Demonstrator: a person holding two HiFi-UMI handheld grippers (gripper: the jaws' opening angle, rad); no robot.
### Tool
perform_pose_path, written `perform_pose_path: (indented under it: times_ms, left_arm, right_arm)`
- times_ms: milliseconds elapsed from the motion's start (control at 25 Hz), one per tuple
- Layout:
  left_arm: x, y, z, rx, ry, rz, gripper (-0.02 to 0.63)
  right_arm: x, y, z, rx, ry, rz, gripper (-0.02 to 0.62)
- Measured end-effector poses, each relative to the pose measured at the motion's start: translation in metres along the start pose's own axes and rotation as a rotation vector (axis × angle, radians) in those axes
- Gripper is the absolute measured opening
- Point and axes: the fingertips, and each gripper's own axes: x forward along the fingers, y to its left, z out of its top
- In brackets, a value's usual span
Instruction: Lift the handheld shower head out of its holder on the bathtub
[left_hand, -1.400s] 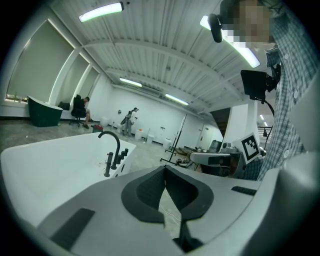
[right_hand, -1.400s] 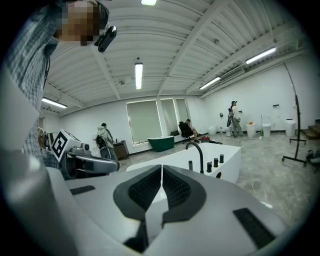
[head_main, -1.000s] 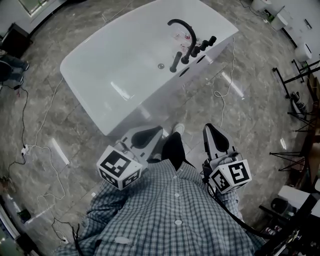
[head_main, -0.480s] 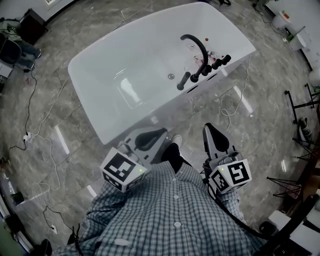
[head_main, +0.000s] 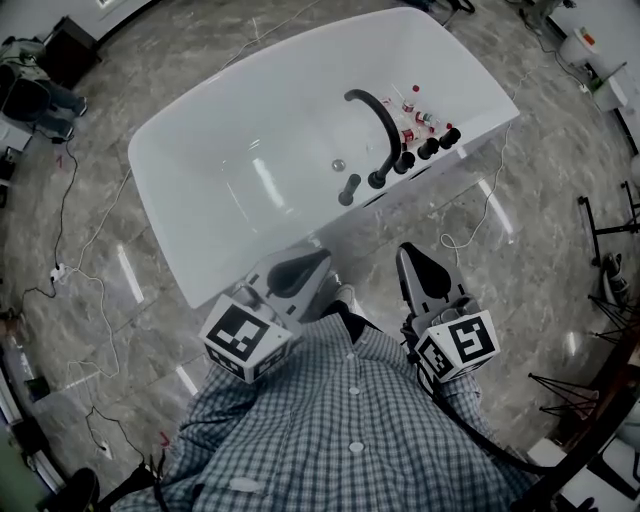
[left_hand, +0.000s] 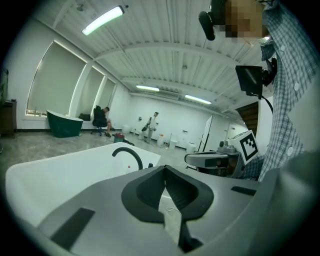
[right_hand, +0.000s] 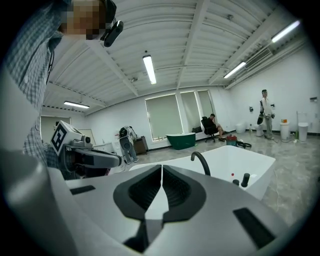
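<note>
A white bathtub (head_main: 230, 170) stands on the marble floor ahead of me. On its near right rim are a black arched spout (head_main: 375, 125), a row of black knobs (head_main: 428, 148) and a short black handheld shower head (head_main: 349, 189) upright in its holder. My left gripper (head_main: 316, 257) and right gripper (head_main: 405, 250) are both shut and empty, held side by side just short of the tub's outer wall. The left gripper view looks past the left gripper (left_hand: 165, 172) to the spout (left_hand: 128, 155). From the right gripper (right_hand: 161, 172) I see the spout (right_hand: 201, 161) and knobs (right_hand: 245, 179).
Small red and white bottles (head_main: 412, 115) sit on the rim behind the spout. Cables (head_main: 75, 290) trail over the floor left of the tub, and another cable (head_main: 490, 210) to its right. Black stands (head_main: 610, 250) line the right edge. Further off are people and a green tub (right_hand: 181, 140).
The person has stepped toward the tub. Both grippers have been carried up to its side wall, and the tap fittings now lie closer ahead. Both jaws stayed shut.
</note>
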Motion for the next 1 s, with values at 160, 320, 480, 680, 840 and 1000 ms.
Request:
perform_pose_path:
  times_ms: [160, 320, 480, 680, 840, 1000]
  left_arm:
    - [0.027, 0.008, -0.003, -0.017, 0.021, 0.03, 0.009]
    - [0.04, 0.013, -0.009, -0.03, 0.056, 0.029, 0.009]
    - [0.051, 0.034, -0.021, -0.047, 0.085, 0.038, 0.009]
    - [0.071, 0.055, -0.034, -0.057, 0.107, 0.012, 0.009]
    - [0.087, 0.065, -0.047, -0.035, 0.131, -0.018, 0.009]
    - [0.096, 0.08, -0.06, -0.035, 0.153, -0.029, 0.009]
  right_arm:
    - [0.011, -0.028, -0.003, 0.006, 0.019, 0.0, 0.02]
    - [0.017, -0.044, -0.013, 0.045, 0.045, -0.03, 0.02]
    - [0.038, -0.046, -0.025, 0.058, 0.066, -0.02, 0.02]
    - [0.063, -0.053, -0.039, 0.024, 0.102, -0.031, 0.02]
    - [0.079, -0.065, -0.059, 0.047, 0.114, -0.054, 0.02]
    - [0.097, -0.073, -0.076, 0.081, 0.115, -0.077, 0.02]
